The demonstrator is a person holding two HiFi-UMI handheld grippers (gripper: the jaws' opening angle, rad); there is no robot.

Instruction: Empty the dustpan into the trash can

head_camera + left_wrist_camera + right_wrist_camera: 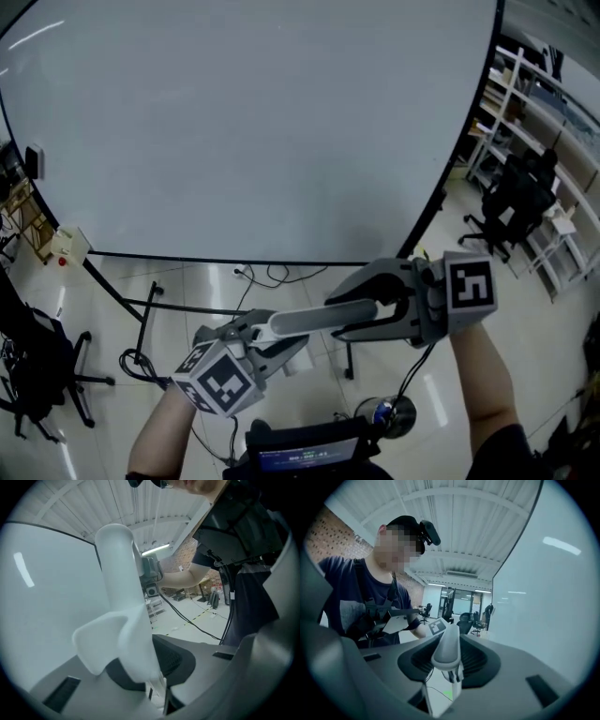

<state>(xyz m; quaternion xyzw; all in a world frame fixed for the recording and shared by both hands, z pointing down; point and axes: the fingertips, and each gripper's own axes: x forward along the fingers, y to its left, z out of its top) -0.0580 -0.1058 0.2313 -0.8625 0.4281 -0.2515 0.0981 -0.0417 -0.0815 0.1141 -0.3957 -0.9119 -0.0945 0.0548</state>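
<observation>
A long white-grey dustpan handle (314, 320) lies nearly level in front of me, between my two grippers. Neither the pan itself nor a trash can is in any view. My left gripper (269, 339), low at the left, is shut on the handle's flared white part (123, 620). My right gripper (364, 311) is shut on the other end, where the rounded handle tip (447, 649) sits between its dark pads (476, 660). Both marker cubes face the head view. In the right gripper view the left gripper's cube (437, 626) shows beyond the tip.
A big white board (244, 122) fills the view ahead, on black stand legs (141, 309), with cables (272, 275) on the tiled floor below it. Office chairs stand at the right (511, 202) and left (42, 370). Shelving (539, 112) lines the right wall.
</observation>
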